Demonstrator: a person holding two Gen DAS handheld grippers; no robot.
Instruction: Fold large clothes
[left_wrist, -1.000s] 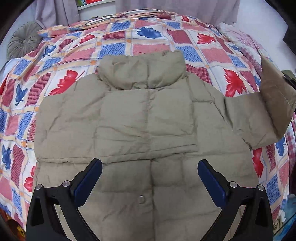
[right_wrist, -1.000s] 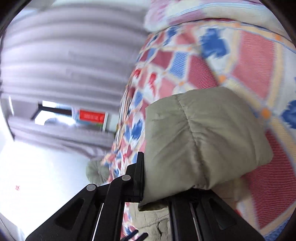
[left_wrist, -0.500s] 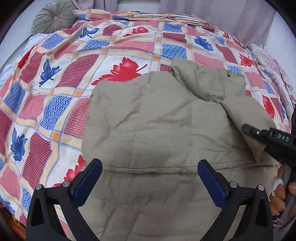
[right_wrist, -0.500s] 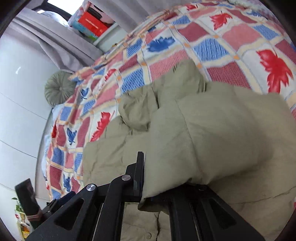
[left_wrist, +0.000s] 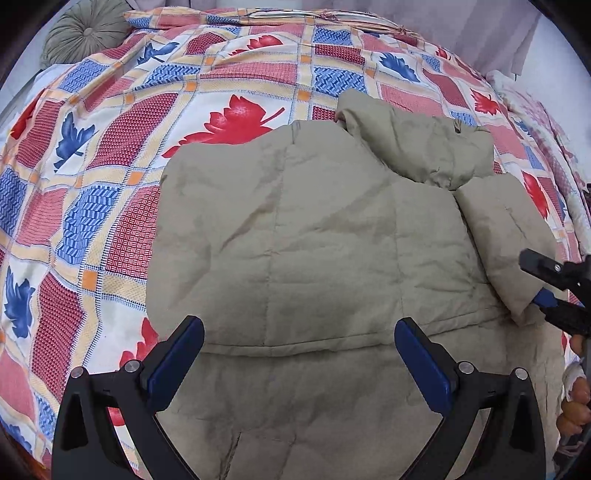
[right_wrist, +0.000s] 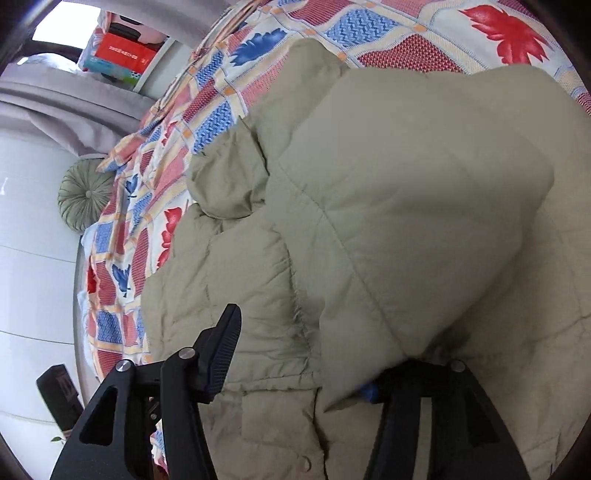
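Left tongs (left_wrist: 299, 354) spread wide, empty, over hem of puffy khaki quilted jacket (left_wrist: 314, 251) lying on leaf-patterned patchwork bedspread (left_wrist: 110, 166). Right tongs (right_wrist: 306, 354) parted, sleeve cuff (right_wrist: 406, 240) draped loose between. Jacket light, springy, slippery; pinch seams or cuffs.

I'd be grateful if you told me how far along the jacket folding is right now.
Done: both sleeves of the khaki puffer jacket are folded across its body. In hand: the right gripper has opened at the right sleeve cuff; the left gripper hovers open. Left: folding the body in half on the quilt.
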